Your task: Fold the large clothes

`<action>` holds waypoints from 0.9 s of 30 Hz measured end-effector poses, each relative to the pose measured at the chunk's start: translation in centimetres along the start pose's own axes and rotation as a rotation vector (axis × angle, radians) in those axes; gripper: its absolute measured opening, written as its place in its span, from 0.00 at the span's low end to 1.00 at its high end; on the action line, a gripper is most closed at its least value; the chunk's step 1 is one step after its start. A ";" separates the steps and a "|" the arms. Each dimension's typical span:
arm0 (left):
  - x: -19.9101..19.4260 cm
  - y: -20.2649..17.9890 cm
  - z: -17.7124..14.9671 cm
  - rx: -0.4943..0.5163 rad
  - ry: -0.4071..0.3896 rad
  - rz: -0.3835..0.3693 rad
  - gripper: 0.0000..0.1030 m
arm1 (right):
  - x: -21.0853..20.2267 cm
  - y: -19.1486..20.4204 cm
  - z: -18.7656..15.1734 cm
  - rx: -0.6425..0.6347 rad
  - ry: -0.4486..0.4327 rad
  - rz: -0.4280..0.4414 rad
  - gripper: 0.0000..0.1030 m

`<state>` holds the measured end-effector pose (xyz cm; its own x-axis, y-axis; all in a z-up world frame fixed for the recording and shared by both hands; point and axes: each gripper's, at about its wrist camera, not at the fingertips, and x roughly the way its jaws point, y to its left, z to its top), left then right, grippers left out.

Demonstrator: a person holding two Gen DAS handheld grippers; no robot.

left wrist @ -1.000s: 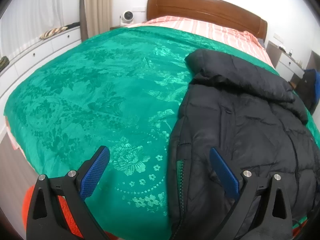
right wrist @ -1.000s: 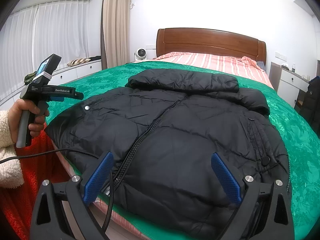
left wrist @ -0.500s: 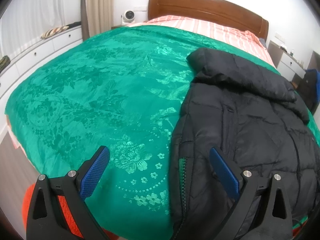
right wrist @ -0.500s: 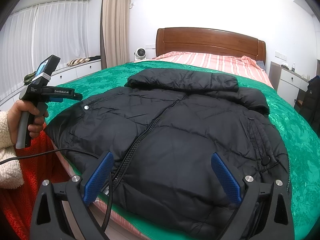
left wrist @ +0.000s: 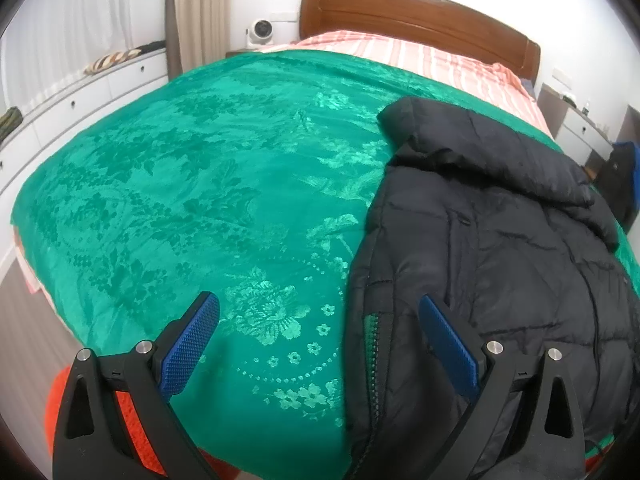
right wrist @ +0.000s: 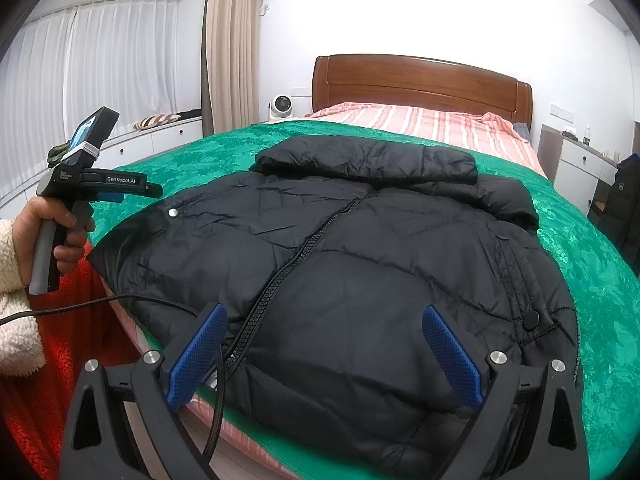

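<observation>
Nearest the right wrist camera, the right gripper (right wrist: pixel 322 354) hangs over the hem of the black puffer jacket (right wrist: pixel 360 264) with its jaws spread wide and nothing between them. A black cable (right wrist: pixel 212 412) loops past its left finger, just at the bed edge, and could snag on the hem when the gripper goes in.

The left gripper (left wrist: pixel 318 346) is likewise wide open and empty; its right finger sits over the jacket's side edge, its left finger over bare green bedspread (left wrist: pixel 192 200). A pinch from here may catch the bedspread along with the jacket, dragging the cover (it looks slick) instead of lifting cloth.

The jacket lies flat, front up and zipped, on the near end of the bed, its hem overhanging the foot edge slightly and its hood (right wrist: pixel 364 158) folded towards the headboard (right wrist: pixel 420 80). The padding looks thick and springy, so a shallow bite on one layer could slip out, and a fold may puff back open unless pressed down. With the hem already over the edge, a pull towards the person could slide the whole garment off.

In the right wrist view the person's hand (right wrist: pixel 44 236) holds the left gripper's handle beside the jacket's left sleeve. Beyond lies the striped pink sheet (right wrist: pixel 432 124).
</observation>
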<state>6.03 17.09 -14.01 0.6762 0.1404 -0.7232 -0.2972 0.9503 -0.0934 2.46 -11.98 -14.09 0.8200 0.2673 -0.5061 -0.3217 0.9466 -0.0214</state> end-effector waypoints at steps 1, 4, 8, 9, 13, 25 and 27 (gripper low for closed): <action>0.0 0.0 0.0 0.000 0.001 0.001 0.97 | 0.0 0.0 0.0 0.000 0.001 0.000 0.94; 0.1 0.0 -0.1 0.004 0.010 0.001 0.97 | -0.1 -0.1 -0.1 -0.001 -0.001 -0.001 0.94; 0.2 -0.1 -0.2 0.024 0.032 0.003 0.97 | -0.4 -0.3 0.1 -0.003 -0.006 -0.012 0.94; 0.1 -0.2 -0.2 0.031 0.039 0.000 0.97 | -1.0 -0.8 0.4 0.006 -0.011 -0.018 0.94; -0.9 0.4 0.0 0.063 0.063 -0.029 0.97 | -4.7 -3.7 1.6 0.077 -0.056 -0.059 0.95; 1.2 1.5 -3.7 0.097 0.389 -0.354 0.97 | -7.0 -16.9 -3.9 0.418 0.406 0.025 0.95; 1.4 0.4 -4.2 0.133 0.399 -0.366 0.97 | -5.4 -17.8 -4.6 0.515 0.416 0.061 0.94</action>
<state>4.06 16.56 -17.91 0.4039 -0.2966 -0.8654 0.0143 0.9479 -0.3182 1.54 -31.17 -14.93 0.5232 0.3290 -0.7861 -0.0098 0.9247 0.3805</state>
